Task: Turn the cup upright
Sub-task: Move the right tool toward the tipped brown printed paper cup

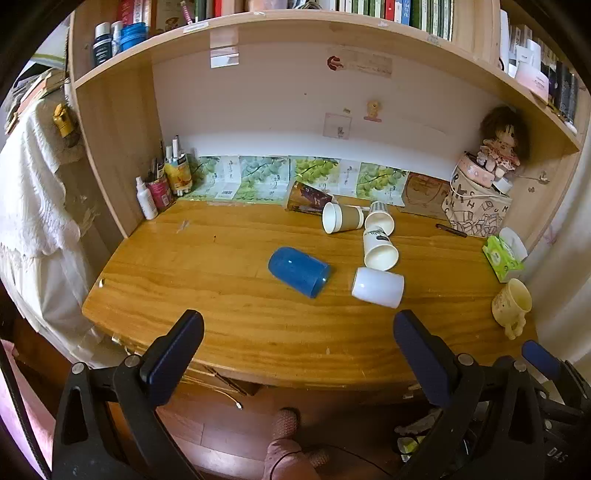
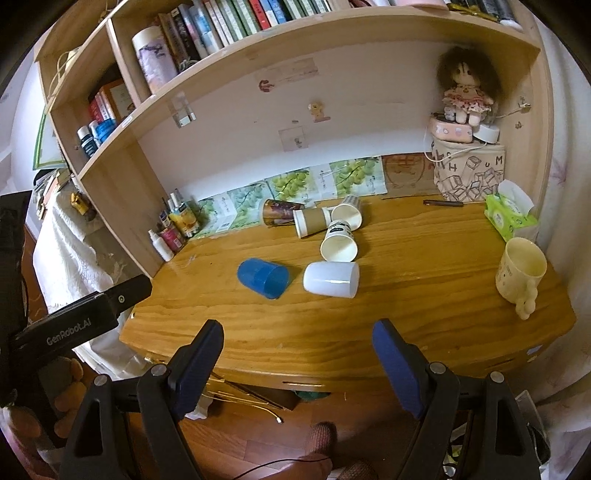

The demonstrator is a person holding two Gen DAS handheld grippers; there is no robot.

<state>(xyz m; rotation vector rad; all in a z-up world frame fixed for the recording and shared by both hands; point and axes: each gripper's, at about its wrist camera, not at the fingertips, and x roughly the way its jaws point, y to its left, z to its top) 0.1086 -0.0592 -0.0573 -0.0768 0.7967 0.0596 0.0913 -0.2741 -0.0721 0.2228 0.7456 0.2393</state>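
A wooden desk [image 1: 221, 314] with a rounded front edge is seen set into a shelving alcove, with a white back wall and a shelf of books [image 2: 236, 22] overhead. Red-brown floorboards are visible below the desk's front edge. Taking the blue cup [image 1: 298, 271] as landmark: it is laid on its side near the middle of the desk, its long axis running level with the surface, its closed base turned to the back left and its open mouth to the front right (toward the cameras' side). Just to its right a white cup [image 1: 377, 287] is also laid on its side, apart from the blue one, with its mouth pointing right. Behind the white cup, three paper cups [image 1: 380, 251] are tipped over in a cluster, and a dark printed cup [image 1: 306, 197] lies behind those, near the wall. Far to the blue cup's right a cream mug [image 1: 511, 304] is stood upright near the desk's edge, with a green tissue pack [image 1: 503, 256] behind it. Far to its back left, bottles and pens [image 1: 162, 181] are gathered in the corner.

The left gripper [image 1: 298, 332] is held before the desk's front edge with its jaws spread wide and nothing between them. The right gripper [image 2: 297, 341] is likewise spread wide and empty.
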